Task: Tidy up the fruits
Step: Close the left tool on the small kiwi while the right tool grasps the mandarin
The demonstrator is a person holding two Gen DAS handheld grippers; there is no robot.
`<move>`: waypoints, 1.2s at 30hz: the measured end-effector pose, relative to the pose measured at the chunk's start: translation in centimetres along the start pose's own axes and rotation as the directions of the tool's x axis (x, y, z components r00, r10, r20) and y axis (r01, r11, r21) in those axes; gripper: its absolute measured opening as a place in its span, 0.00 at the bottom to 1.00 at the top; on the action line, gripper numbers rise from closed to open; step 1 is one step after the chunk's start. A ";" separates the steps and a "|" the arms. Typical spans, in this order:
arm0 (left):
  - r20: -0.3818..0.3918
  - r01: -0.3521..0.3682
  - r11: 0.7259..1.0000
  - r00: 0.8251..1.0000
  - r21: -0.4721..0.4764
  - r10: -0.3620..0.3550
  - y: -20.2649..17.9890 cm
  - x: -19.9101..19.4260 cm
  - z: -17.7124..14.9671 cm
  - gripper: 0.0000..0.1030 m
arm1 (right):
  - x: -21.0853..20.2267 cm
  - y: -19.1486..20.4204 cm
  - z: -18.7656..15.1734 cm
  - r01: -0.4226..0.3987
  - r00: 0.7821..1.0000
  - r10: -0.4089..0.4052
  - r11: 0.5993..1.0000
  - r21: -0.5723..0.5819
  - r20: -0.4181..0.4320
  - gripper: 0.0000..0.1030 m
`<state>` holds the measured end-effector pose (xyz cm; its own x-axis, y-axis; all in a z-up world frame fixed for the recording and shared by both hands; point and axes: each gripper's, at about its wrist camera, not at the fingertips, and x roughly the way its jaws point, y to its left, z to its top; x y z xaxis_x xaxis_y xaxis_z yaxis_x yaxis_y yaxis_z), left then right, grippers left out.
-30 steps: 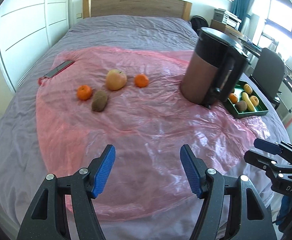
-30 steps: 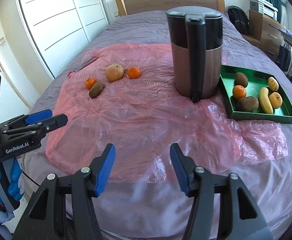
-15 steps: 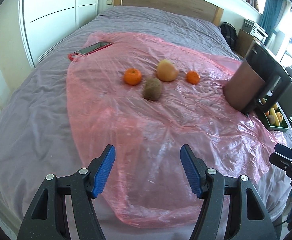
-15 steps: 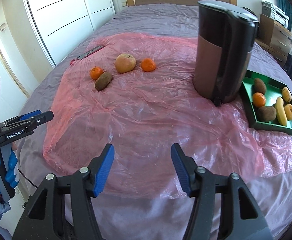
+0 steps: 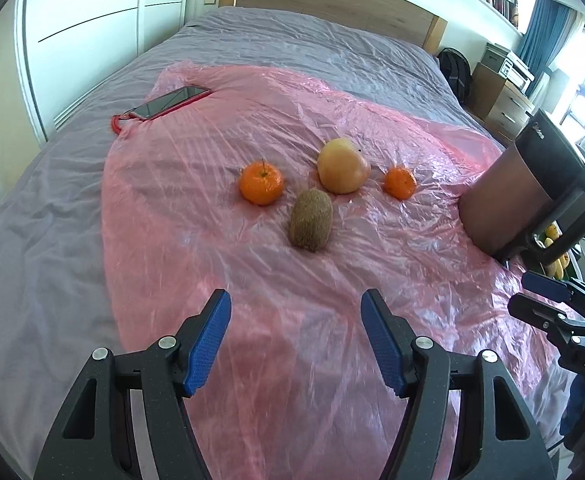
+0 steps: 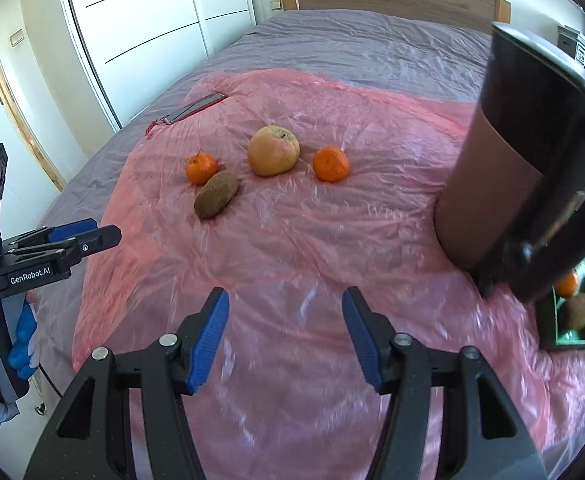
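On the pink plastic sheet (image 5: pixel 292 280) lie a kiwi (image 5: pixel 311 219), an apple (image 5: pixel 343 166) and two mandarins: one left (image 5: pixel 261 182), one right (image 5: pixel 400 183). The right wrist view shows the same kiwi (image 6: pixel 216 200), apple (image 6: pixel 273 150) and mandarins (image 6: pixel 201 168) (image 6: pixel 331 163). My left gripper (image 5: pixel 295 340) is open and empty, short of the kiwi. My right gripper (image 6: pixel 285 332) is open and empty, nearer than the fruit. A green tray (image 6: pixel 548 320) with fruit peeks out at the right, behind the kettle.
A tall brown-and-black kettle (image 6: pixel 520 168) stands on the sheet at the right, between the loose fruit and the tray. A red-cased phone (image 5: pixel 168 102) lies at the sheet's far left corner. The grey bed extends to a wooden headboard.
Both grippers have moved forward and left toward the loose fruit, which now looks larger and more central. The kettle and tray have slid toward the right edge. Both stay open.
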<state>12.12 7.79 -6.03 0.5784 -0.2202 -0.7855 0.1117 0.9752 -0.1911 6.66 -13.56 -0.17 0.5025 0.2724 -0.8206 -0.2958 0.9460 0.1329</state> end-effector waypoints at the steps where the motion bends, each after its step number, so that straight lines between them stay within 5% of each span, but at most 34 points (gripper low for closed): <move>1: -0.003 0.000 1.000 1.000 0.003 0.000 -0.1 0.6 0.4 0.60 | 0.5 -0.2 0.4 -0.001 1.000 0.001 1.000 -0.002 -0.001 0.89; 20: -0.067 -0.009 1.000 0.998 0.022 0.010 -1.1 10.8 4.2 0.60 | 10.7 -3.5 9.2 0.037 0.997 -0.037 0.999 -0.003 0.067 0.89; 36: -0.081 0.003 0.999 0.997 0.045 0.000 -1.0 13.6 4.7 0.60 | 17.1 -4.2 10.5 0.078 0.997 -0.077 0.996 -0.037 0.024 0.85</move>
<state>23.64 3.91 -13.79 0.5110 -0.2208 -0.8307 0.1494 0.9745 -0.1671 24.97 -11.01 -8.92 0.5433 0.2027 -0.8147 -0.2854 0.9572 0.0478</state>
